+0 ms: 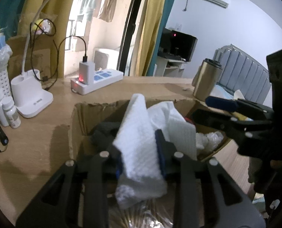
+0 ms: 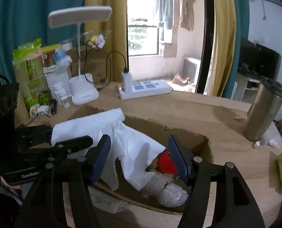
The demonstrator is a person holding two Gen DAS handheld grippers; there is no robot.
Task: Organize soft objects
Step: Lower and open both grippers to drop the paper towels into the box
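A: Left gripper (image 1: 141, 155), jaws clenched on the white paper towel (image 1: 139, 138), which is held over the open cardboard box (image 1: 78, 121), probably for dropping in.

B: Right gripper (image 2: 139, 157), jaws released and holding nothing, above the box's red item (image 2: 165, 161). Legible writing: "GenRob…" on the left gripper's body only.

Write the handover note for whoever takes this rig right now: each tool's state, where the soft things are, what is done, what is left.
Left tool: shut on the white paper towel, held over the cardboard box.
Right tool: open, holding nothing, poised over the same box.
In the box: a red soft item and a clear plastic wrap bundle.
Done: those items are in.
Left: probably lower the towel in and release it.
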